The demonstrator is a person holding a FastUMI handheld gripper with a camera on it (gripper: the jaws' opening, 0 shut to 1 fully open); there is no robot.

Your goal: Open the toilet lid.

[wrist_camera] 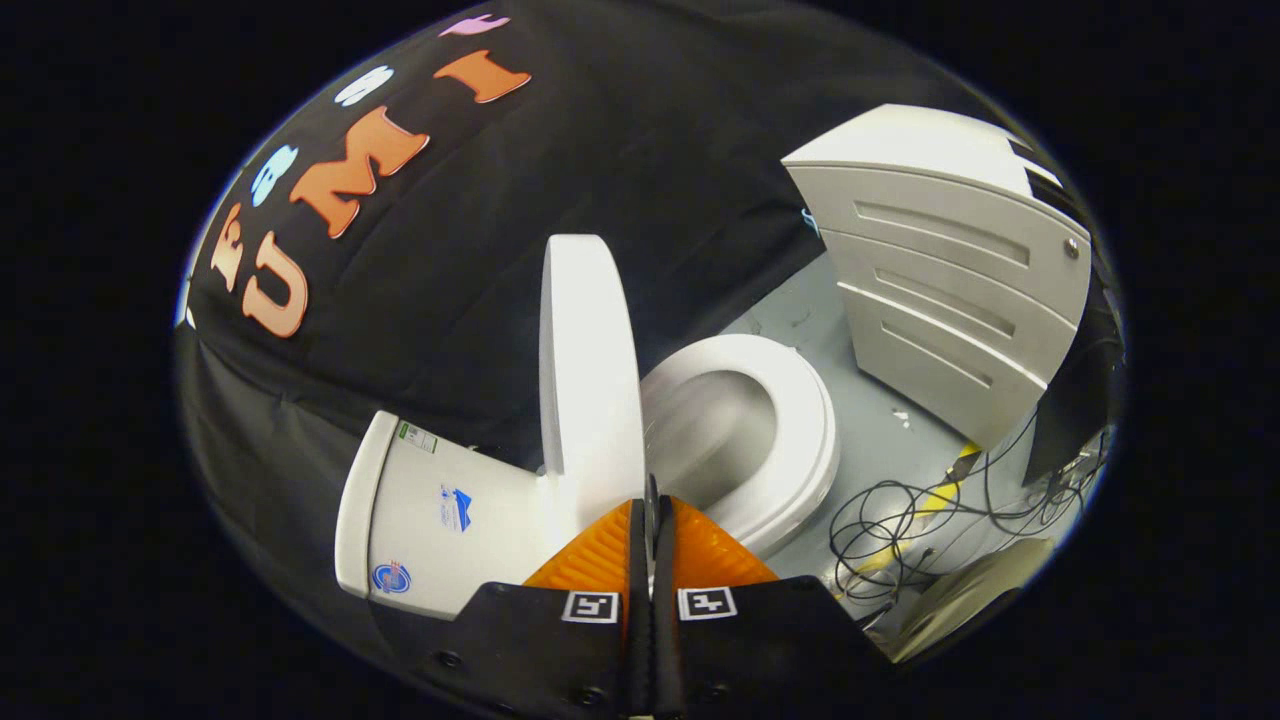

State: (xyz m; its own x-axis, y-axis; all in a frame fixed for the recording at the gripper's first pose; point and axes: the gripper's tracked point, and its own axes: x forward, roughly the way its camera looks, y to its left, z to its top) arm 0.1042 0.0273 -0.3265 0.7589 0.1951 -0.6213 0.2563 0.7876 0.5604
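Note:
The white toilet lid [590,370] stands raised, swung well away from the seat [810,430] and the open bowl [720,430]. It leans toward the white tank [440,510], which carries a few stickers. My gripper [652,495] shows its two orange fingers [600,555] pressed together, shut, with nothing visible between them. Their tips sit right at the lid's near edge, close to the hinge end; I cannot tell whether they touch it.
A grey drawer cabinet [950,290] stands on the grey floor [880,450] beyond the bowl. A tangle of black cables [890,525] with a yellow piece lies on the floor beside the toilet. Black cloth hangs behind the tank and lid.

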